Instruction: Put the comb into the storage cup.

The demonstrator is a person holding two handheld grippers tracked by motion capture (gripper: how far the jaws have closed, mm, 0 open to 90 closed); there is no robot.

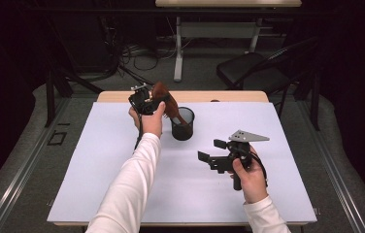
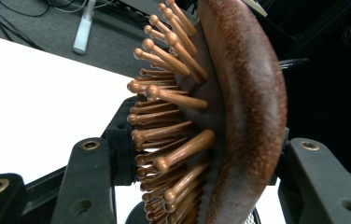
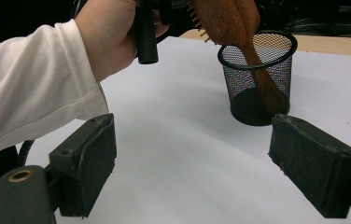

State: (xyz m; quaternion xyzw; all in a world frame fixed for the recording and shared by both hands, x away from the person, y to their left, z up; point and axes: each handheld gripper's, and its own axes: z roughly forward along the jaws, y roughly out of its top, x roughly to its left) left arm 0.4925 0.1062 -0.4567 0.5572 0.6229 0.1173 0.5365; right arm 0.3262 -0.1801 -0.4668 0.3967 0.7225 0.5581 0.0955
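The left gripper point(image 1: 152, 101) holds a wooden paddle hairbrush point(image 1: 163, 99) by its head, above the far middle of the white table mat point(image 1: 122, 184). In the left gripper view the brush head point(image 2: 239, 107) sits between the two black jaws with its bristle pins pointing to the left of that view; the pads' contact with the wood is hidden behind the head and the pins, so how firmly they press cannot be read there, though the brush hangs off the table in this grasp. The brush handle slants down into a black mesh pen cup point(image 1: 183, 124), and in the right gripper view the handle point(image 3: 262, 79) shows through the mesh reaching toward the cup's floor point(image 3: 253, 109); whether its tip touches the bottom cannot be told. The top of the brush head is cut off in both gripper views.

The right gripper point(image 1: 208, 155) hovers over the mat, well apart from the cup, on the person's right; its jaws stand wide apart with nothing between them point(image 3: 192, 158).

The cup stands near the mat's far edge, just before the bare wooden table rim point(image 1: 229, 96). Open mat lies all around the cup, with the widest bare stretch toward the person and to both sides.
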